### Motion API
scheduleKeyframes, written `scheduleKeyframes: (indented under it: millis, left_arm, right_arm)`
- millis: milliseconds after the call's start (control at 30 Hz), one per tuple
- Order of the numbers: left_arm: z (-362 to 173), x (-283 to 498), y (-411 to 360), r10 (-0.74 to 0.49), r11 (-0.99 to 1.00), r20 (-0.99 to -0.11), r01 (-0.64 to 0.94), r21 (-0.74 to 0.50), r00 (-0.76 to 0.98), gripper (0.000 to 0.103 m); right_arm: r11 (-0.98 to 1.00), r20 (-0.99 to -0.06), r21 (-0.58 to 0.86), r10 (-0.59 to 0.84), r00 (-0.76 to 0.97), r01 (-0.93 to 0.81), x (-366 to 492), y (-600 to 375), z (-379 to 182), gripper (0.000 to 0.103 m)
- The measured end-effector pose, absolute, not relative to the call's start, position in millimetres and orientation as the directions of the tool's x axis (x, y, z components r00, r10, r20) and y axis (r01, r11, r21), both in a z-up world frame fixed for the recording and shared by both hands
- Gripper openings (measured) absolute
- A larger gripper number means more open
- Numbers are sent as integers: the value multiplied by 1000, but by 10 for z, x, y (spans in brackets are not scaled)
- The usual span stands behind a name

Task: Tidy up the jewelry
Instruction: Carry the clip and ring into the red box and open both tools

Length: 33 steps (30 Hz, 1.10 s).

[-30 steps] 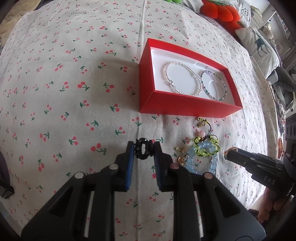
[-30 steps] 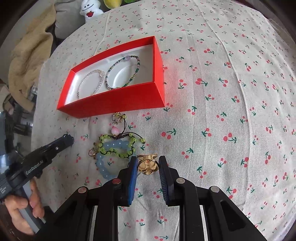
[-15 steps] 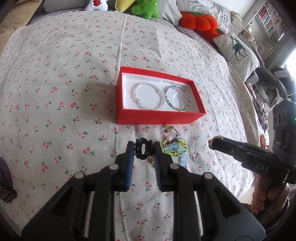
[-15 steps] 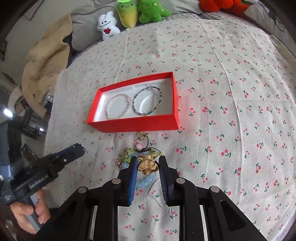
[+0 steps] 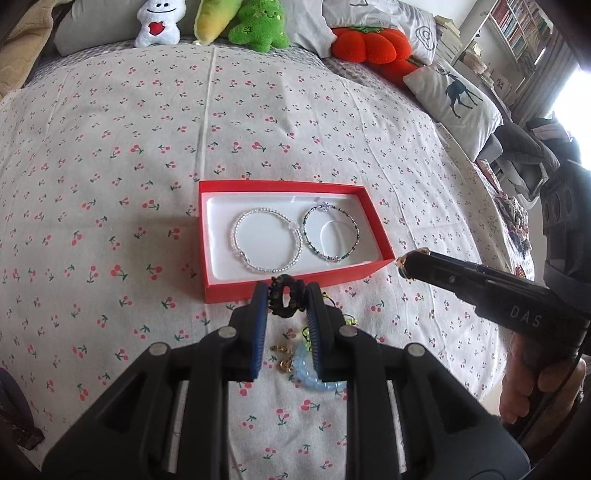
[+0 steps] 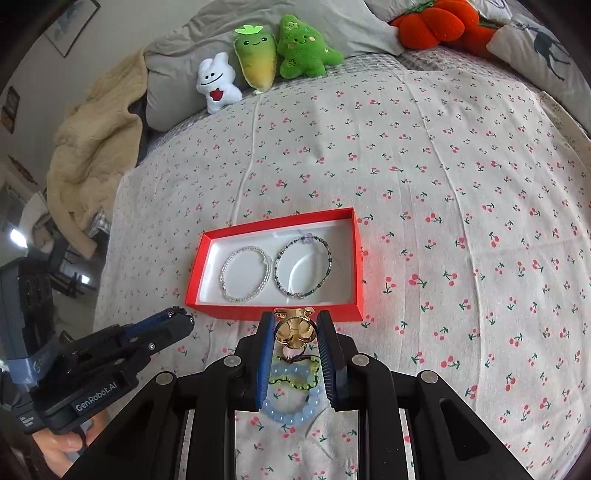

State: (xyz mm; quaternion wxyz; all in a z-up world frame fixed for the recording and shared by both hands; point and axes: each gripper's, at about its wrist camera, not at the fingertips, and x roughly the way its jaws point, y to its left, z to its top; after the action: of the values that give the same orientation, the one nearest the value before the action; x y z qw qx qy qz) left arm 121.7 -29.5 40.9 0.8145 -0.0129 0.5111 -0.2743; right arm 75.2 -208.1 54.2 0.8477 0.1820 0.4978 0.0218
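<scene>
**Ana:** So, biggest first: what fills both views?

**Ben:** A cream bedspread printed with small red cherries [image 5: 110,166]. Along the top edge of the left wrist view sit a white plush with a red heart [image 5: 158,22], a yellow-green carrot plush [image 6: 256,61], a green star-shaped plush [image 5: 258,26] and an orange pumpkin cushion [image 5: 373,51]; a white pillow with a dark deer print [image 5: 456,107] lies at upper right. A beige fleece blanket [image 6: 92,147] is heaped at the left of the right wrist view.

**Ana:** And the jewelry?

**Ben:** A shallow red cardboard box with a white lining [image 5: 380,236] sits mid-frame. Inside, side by side, lie a clear beaded bracelet [image 5: 266,240] and a dark green beaded bracelet [image 5: 330,232]. Just below the box, partly hidden by the fingers, lie a pale blue bead bracelet [image 6: 291,406], a yellow-green bead bracelet on dark cord [image 6: 295,376] and small gold earrings [image 5: 282,356].

**Ana:** The grippers?

**Ben:** The left gripper [image 5: 283,299] is clenched on a black beaded ring [image 5: 286,301], held at the box's near wall. The right gripper [image 6: 295,328] is clamped around a gold mouse-head ring [image 6: 295,326], also at the near wall.

**Ana:** Any writing?

**Ben:** "DAS" on the right gripper's body at the right of the left view, "GenRobot.AI" on the left gripper's body at lower left of the right view.
</scene>
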Motion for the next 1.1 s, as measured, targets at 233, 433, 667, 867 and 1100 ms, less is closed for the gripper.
scheduleKeyframes:
  millis: [233,433,667,867,1100]
  left_arm:
    - [304,1363,-423,-440,856,-826,443,-267,352,22]
    - [229,1456,-471,-427,862,-823,443,-245,375,22]
    - [137,1499,-533,-414,865,-821,450,-220,393,22]
    - [139,1486,-539,-423,860,-819,458,-227,389,24]
    - [275,1406,-440,-392,873,-816,452,-185,425,31]
  right_arm:
    - [930,-837,330,210,506,161,960,-2136,410,23]
    - [934,-836,323,206,508,153,1038,-2126,349,23]
    - [937,-837,320,208,507,144,1078,-2106,306,23]
    - [934,-841,321,205,500,159,1098,-2140,260,23]
    - [930,-843,325,203,499,170,1176,-2168,229,23]
